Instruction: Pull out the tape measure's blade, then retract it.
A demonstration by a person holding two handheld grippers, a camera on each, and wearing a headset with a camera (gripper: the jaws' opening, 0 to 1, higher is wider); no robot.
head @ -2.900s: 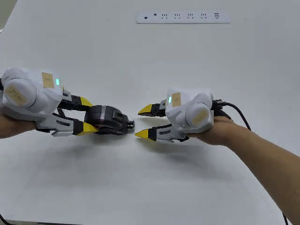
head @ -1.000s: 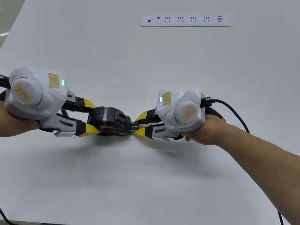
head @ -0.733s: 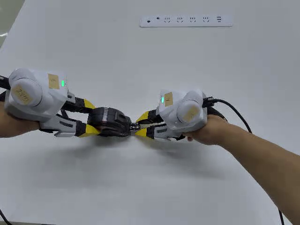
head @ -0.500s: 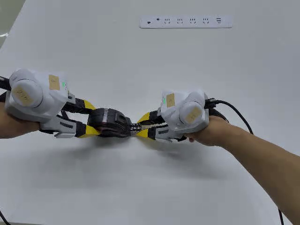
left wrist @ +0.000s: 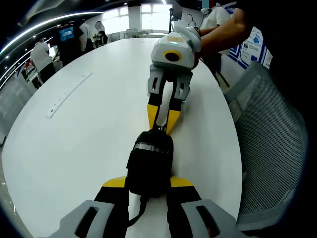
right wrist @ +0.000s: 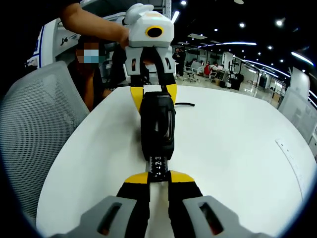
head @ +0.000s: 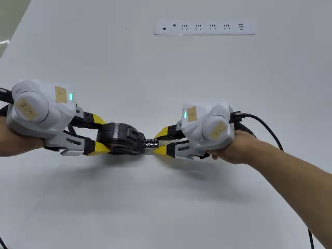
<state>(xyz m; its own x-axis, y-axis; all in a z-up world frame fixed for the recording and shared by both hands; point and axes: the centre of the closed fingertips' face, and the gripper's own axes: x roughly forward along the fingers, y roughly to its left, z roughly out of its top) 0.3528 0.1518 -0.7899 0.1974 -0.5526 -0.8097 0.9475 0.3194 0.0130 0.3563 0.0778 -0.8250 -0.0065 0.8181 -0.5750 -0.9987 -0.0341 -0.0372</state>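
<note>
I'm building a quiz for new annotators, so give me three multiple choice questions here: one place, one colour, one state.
1. Where is the power strip? A. At the table's far side, beyond the left tool and right tool. B. Between the tools. C. On the floor.
2. What colour are the tools' jaw tips? A. Red. B. Yellow. C. Green.
3. What state is the right tool in? A. Open, touching nothing. B. Shut on the blade. C. Shut on the power strip.
Answers: 1 A, the head view shows it past both tools; 2 B, yellow shows in every view; 3 B, its jaws pinch the numbered blade while the left tool grips the tape measure.
</note>
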